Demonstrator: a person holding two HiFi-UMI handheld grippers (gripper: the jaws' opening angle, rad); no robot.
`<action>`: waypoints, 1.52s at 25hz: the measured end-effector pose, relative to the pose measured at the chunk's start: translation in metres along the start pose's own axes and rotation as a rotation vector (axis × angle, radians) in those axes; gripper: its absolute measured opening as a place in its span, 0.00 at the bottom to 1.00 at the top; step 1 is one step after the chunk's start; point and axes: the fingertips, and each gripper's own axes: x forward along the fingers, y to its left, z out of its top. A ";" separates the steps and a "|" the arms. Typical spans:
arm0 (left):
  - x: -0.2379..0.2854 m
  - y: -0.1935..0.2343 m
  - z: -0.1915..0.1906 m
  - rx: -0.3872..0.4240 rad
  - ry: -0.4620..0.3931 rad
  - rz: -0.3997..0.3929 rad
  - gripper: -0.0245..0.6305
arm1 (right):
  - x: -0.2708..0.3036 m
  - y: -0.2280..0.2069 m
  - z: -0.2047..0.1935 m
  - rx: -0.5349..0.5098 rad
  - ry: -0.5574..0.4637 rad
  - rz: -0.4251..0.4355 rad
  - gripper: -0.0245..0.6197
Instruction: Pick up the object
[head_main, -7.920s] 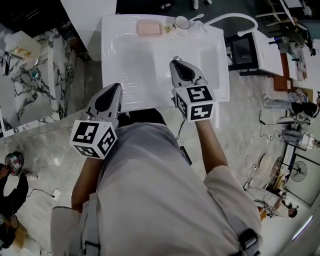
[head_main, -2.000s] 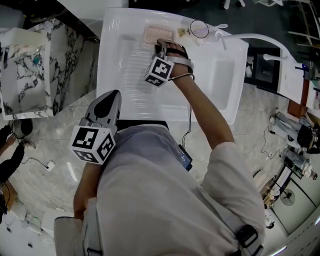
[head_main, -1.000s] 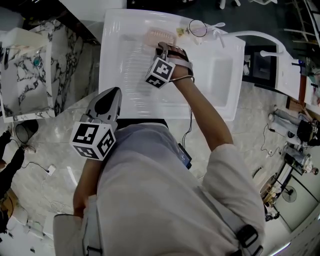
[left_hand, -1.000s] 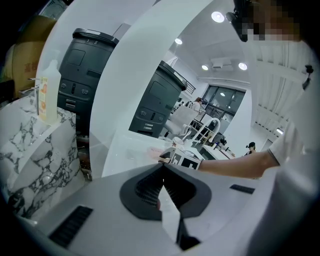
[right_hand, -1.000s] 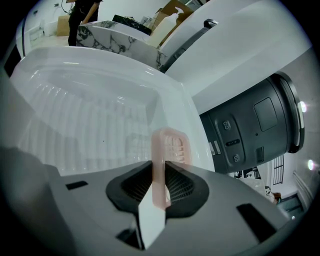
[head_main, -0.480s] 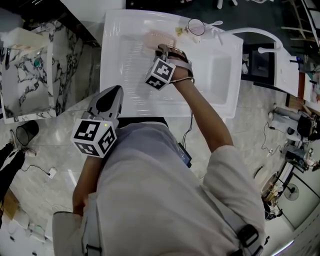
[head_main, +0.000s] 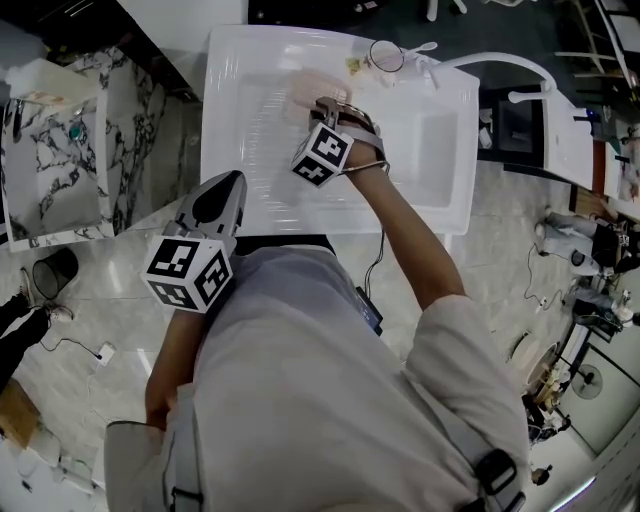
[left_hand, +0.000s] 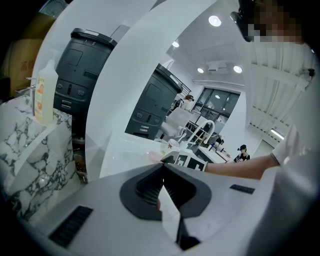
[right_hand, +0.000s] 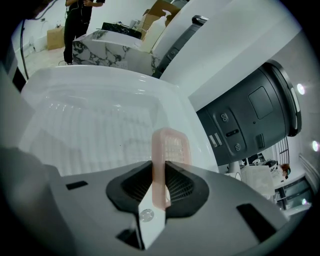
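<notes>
Firmly pinched by one edge, the pink soap tray (right_hand: 170, 146) stands upright between the pads of the right gripper (right_hand: 159, 186), over the far part of the white basin (head_main: 440, 140) beside its ribbed slope. Nearer, on the left, the left gripper (left_hand: 162, 182) is clenched on nothing, by the basin's near rim.
</notes>
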 end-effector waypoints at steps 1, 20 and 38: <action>0.000 0.000 0.000 0.000 -0.001 -0.003 0.04 | -0.001 0.001 0.000 0.011 -0.001 0.005 0.16; -0.009 0.003 0.007 -0.010 -0.018 -0.048 0.04 | -0.032 0.010 0.001 0.234 -0.012 0.053 0.16; -0.018 0.005 0.006 0.022 -0.022 -0.069 0.04 | -0.070 0.020 0.002 0.442 -0.054 0.049 0.16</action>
